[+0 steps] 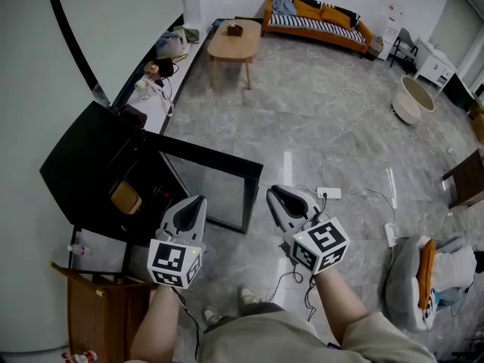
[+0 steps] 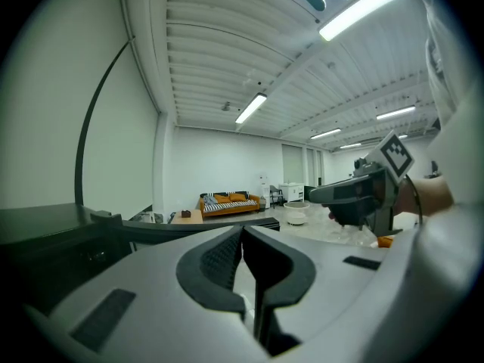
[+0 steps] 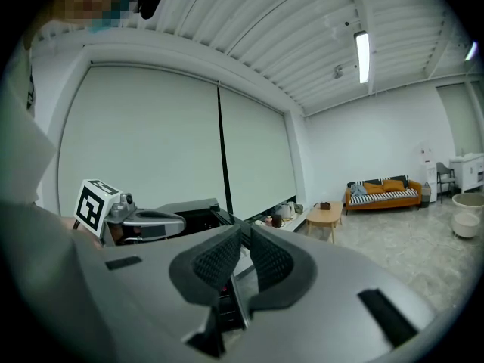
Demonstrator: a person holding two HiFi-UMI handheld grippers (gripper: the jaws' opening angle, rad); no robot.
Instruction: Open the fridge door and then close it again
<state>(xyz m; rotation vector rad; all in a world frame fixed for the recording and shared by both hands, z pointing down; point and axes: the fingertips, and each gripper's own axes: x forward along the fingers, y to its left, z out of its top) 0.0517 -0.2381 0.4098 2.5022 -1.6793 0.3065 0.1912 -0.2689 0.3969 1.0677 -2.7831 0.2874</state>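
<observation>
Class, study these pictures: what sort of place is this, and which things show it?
Probably a large living-room-style space, perhaps a studio: an orange striped-seat sofa, a pale wooden coffee table and a small black fridge.

Two grippers held out side by side — both shut, both empty

The left gripper [image 1: 198,200] and right gripper [image 1: 273,193] point forward, close to level and apart from each other, each with its jaws pressed together on nothing. The bare left forearm [image 1: 155,320] and right forearm [image 1: 342,302] reach out from the body — elbows low, wrists straight.
</observation>
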